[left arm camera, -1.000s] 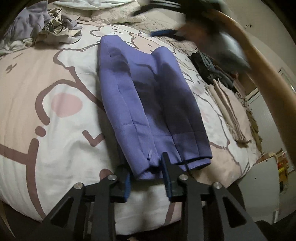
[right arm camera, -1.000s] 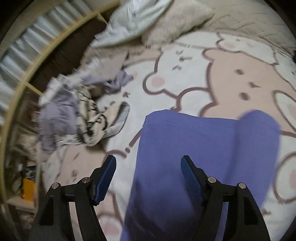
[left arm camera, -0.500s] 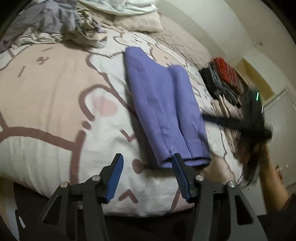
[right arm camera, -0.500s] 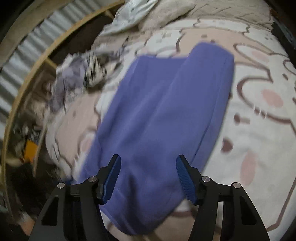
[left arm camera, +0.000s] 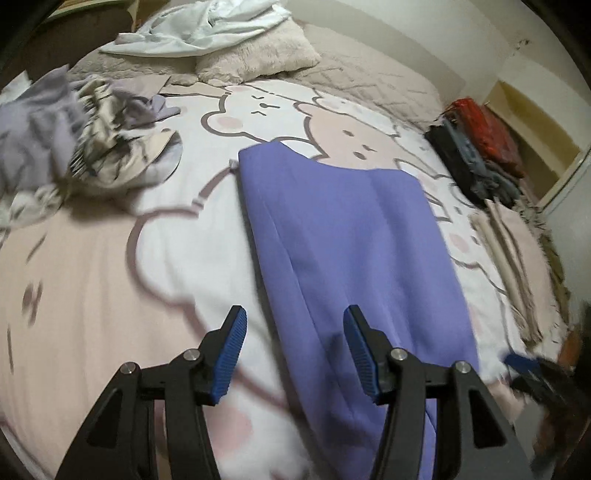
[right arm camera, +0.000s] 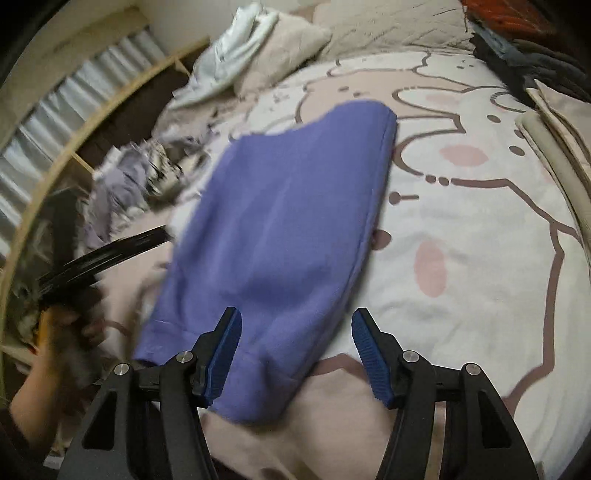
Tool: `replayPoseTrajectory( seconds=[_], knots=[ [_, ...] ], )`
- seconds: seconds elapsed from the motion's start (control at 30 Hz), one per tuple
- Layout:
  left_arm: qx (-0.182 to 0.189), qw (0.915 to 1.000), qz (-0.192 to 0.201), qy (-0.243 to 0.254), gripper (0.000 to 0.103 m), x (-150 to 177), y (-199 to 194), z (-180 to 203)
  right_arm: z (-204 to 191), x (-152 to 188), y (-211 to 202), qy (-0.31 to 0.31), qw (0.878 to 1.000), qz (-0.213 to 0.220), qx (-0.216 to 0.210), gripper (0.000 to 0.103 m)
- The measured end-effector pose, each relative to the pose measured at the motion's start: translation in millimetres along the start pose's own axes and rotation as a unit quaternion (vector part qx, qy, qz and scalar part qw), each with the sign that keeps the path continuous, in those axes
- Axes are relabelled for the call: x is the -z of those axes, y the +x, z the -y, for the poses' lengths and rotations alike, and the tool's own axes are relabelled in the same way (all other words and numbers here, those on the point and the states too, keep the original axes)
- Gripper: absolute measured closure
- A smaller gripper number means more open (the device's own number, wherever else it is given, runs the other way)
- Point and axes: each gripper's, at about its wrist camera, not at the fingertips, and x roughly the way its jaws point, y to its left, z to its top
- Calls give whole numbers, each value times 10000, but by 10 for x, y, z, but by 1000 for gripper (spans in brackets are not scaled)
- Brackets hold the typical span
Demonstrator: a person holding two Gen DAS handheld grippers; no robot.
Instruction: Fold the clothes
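- Purple trousers (left arm camera: 354, 236) lie lengthwise down the middle of the bed (left arm camera: 92, 266), on the cartoon-bear cover, already doubled leg over leg into one long strip; the cuff end hangs near the bed's front edge, the waist end points at the pillows (left arm camera: 255, 55).
- I judge that first lengthwise fold done. What is left for this garment, by my reading, is folding it across its length, once or twice, and moving it off to the finished stack.
- My left claw (left arm camera: 293, 349) stands open with nothing between the pads; it hovers over the strip's left edge near the cuff end, with no sign that it touches the cloth.
- My right claw (right arm camera: 295, 349) is open too and empty, poised above the cuff end, the fabric showing in the gap below it.
- Folded clothes (left arm camera: 476, 155), dark, grey and red, are piled at the bed's right side, with beige folded pieces (left arm camera: 506, 251) just in front of them, so several items look finished.
- An unfolded heap (left arm camera: 88, 147) of grey and patterned garments sits at the far left, well apart from the trousers, and a white garment (left arm camera: 207, 29) is draped over the pillows; those remain to do.
- Overall I put the task somewhere around the middle.
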Motion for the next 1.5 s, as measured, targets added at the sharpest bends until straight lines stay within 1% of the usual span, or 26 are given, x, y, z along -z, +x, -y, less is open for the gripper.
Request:
replayPoseTrajectory(
  seconds=[0.1,0.17,0.2,0.23,0.3,0.4,0.47,0.5,0.57,0.63,0.67,0.7,0.77,0.8,0.9,1.0,1.07,1.1,1.13,1.17,1.23,1.27,1.33,1.37,1.43,1.5],
  knots=[
    [-274,9990,-358,-43,49,-272,337,-43,-137,56,-99,-133,9995,199,-201,40],
    [-459,9981,-411,-73,49,-391,491,-76,-246,90,-87,-259,9986,263,-390,40],
    [-440,9980,-433,-143,49,-454,565,-107,-312,81,-15,-282,9980,217,-517,40],
    [-381,9979,-464,-247,50,-512,631,-141,-295,101,21,-279,9974,131,-644,40],
    [-134,9973,-531,-481,74,-625,720,-182,-327,119,204,-265,9970,-88,-727,40],
    [352,9960,-453,-690,80,-776,736,-188,-364,202,450,-401,9967,-535,-457,40],
    [482,9970,-240,-559,82,-847,675,-130,-356,258,521,-515,9965,-592,-292,40],
    [346,9982,-192,-452,82,-870,682,-114,-363,290,519,-552,9968,-533,-243,40],
    [-199,9990,-277,-287,82,-878,780,-145,-385,339,559,-556,9974,-425,-168,40],
    [-499,9972,-434,-340,82,-838,849,-250,-409,394,633,-531,9980,-326,-99,26],
    [-544,9971,-393,-345,82,-820,810,-295,-466,431,676,-615,9976,-310,-9,13],
    [-541,9974,-320,-349,82,-798,728,-321,-526,468,719,-707,9970,-296,85,10],
    [-437,9987,-114,-242,82,-710,467,-330,-704,517,815,-1113,9918,-333,525,4],
    [-416,9991,-29,-108,82,-649,327,-326,-742,522,847,-1186,9906,-356,573,0],
    [-297,9984,119,465,82,-378,-86,-193,-713,500,912,-1112,9917,-410,493,0],
    [-60,9950,18,1000,82,36,-396,6,-664,506,894,-1090,9930,-328,301,0],
    [82,9926,-84,1211,82,325,-502,145,-633,478,858,-1060,9937,-338,159,0],
    [162,9915,-136,1286,82,486,-549,219,-582,440,815,-962,9947,-351,69,3],
    [242,9903,-199,1357,82,647,-574,310,-580,437,717,-760,9967,-266,-15,8],
    [271,9889,-249,1436,82,788,-575,392,-543,400,584,-528,9986,-77,-67,17],
    [175,9860,-292,1633,82,1023,-540,525,-486,386,312,-337,9986,403,-83,17],
    [-4,9840,-319,1754,82,1120,-487,579,-476,405,182,-457,9971,611,41,17],
    [-409,9798,-402,1917,81,1245,-356,635,-541,485,11,-1081,9885,862,607,17],
    [-531,9787,-419,1940,77,1272,-298,633,-592,567,-45,-1567,9788,928,941,17],
    [-591,9797,-403,1872,70,1265,-245,606,-664,760,-124,-2543,9488,993,1586,17],
    [-588,9818,-370,1765,63,1237,-214,571,-693,990,-41,-3547,9042,842,2226,17]
  ],
)
